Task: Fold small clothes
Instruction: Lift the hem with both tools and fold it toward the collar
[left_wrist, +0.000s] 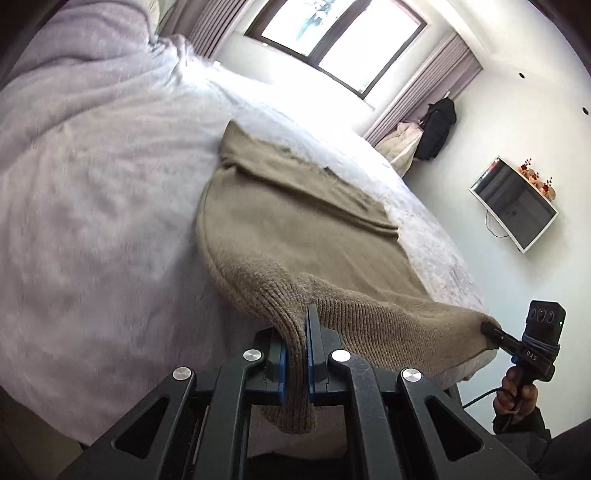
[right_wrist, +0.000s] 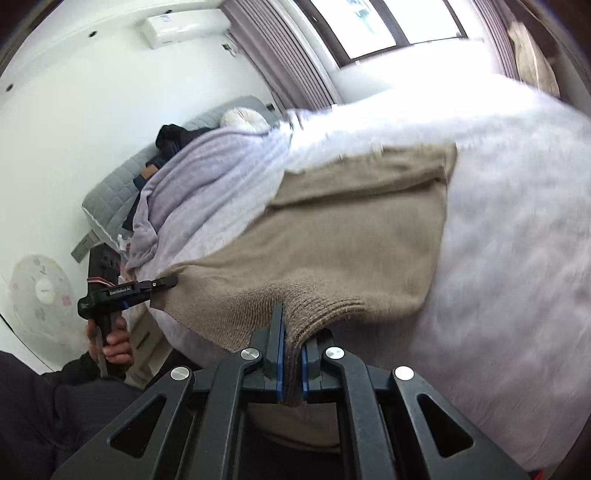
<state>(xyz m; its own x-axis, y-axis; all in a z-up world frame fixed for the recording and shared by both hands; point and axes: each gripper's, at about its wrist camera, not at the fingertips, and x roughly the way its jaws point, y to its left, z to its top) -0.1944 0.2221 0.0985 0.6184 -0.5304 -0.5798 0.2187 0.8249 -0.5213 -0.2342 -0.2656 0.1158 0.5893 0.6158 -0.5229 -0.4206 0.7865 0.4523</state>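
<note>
A tan knitted sweater (left_wrist: 295, 236) lies on the pale bed, its near ribbed hem lifted off the cover. My left gripper (left_wrist: 295, 332) is shut on the hem's left corner, with knit bunched between the blue pads. Far right in the left wrist view, my right gripper (left_wrist: 489, 328) pinches the hem's other corner. In the right wrist view the same sweater (right_wrist: 351, 236) stretches away, and my right gripper (right_wrist: 291, 332) is shut on its ribbed edge. There my left gripper (right_wrist: 168, 282) grips the far corner at the left, held by a hand (right_wrist: 114, 339).
The bed (left_wrist: 92, 206) carries a lilac fleece blanket (right_wrist: 192, 173) bunched near the headboard, with dark clothes beside it. A window (left_wrist: 332, 33) and curtains stand behind the bed. A wall screen (left_wrist: 517, 203) hangs at the right. A fan (right_wrist: 40, 291) stands at the left.
</note>
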